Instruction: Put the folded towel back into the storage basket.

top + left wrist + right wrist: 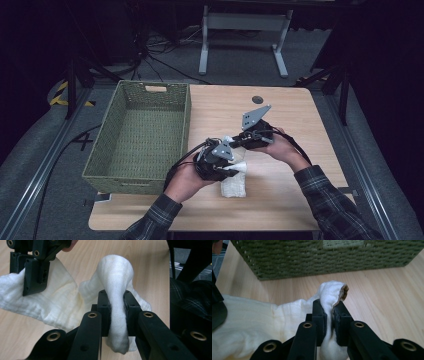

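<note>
Plainly, both tongs have hold of the same white cloth (234,181), which lies on the wooden table (280,200) near its front edge, at about six o'clock from the table's middle and just right of the green woven basket (137,135), which sits at nine o'clock; the left gripper (231,171) is clamped on a raised fold of the cloth (116,315), its jaws drawn tight with the fabric bulging above and below them; in that same gripper view the other gripper (35,275) bites the cloth at ten o'clock; the right gripper (235,141) is likewise closed on a pinched corner of the cloth (332,297), with the basket wall (324,257) at twelve o'clock beyond it. The step in hand looks like lifting or spreading the cloth between two grips, perhaps towards the basket; to do it well, I judge both grips should hold firm while the hands rise together, so that neither corner slips; drawing the grippers apart evenly would take up the slack in the middle without tearing at one pinch; the hanging part should clear the basket's near rim (136,177) before travelling left.
</note>
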Demonstrator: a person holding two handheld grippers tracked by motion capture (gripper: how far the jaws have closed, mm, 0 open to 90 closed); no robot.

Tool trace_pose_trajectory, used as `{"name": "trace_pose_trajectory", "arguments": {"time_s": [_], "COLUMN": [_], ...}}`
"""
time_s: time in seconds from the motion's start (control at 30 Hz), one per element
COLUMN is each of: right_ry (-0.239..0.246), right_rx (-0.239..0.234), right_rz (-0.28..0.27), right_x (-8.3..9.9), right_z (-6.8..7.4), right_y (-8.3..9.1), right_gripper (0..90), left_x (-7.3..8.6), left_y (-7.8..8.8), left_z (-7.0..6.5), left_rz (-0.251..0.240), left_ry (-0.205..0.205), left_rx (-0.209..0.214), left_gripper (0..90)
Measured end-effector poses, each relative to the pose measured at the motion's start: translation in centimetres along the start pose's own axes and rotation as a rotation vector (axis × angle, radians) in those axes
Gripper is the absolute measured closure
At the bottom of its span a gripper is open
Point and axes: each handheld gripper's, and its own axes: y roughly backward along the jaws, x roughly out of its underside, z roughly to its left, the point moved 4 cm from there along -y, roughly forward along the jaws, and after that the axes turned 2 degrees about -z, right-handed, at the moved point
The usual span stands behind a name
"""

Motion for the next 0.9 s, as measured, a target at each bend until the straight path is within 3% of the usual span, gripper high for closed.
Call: {"name": "trace_pose_trajectory", "arguments": {"time_s": [0.53,0.9], "right_ry": [0.064,0.113], "right_rx": [0.018,0.006], "right_rz": [-0.033,-0.046], "right_x": [-7.2,-12.4], "right_z": [-1.3,-1.8], "right_y": [-0.8,-3.1], "right_gripper": [81.9,82.0], "left_x": [-0.1,2.2], "left_y": [7.0,12.8], "left_z": [1.9,3.7], "left_rz": [-0.003,0.007], "left_ry": [-0.014,0.011], "left_rx": [-0.084,-0.151], "left_gripper": [79.7,79.6]}}
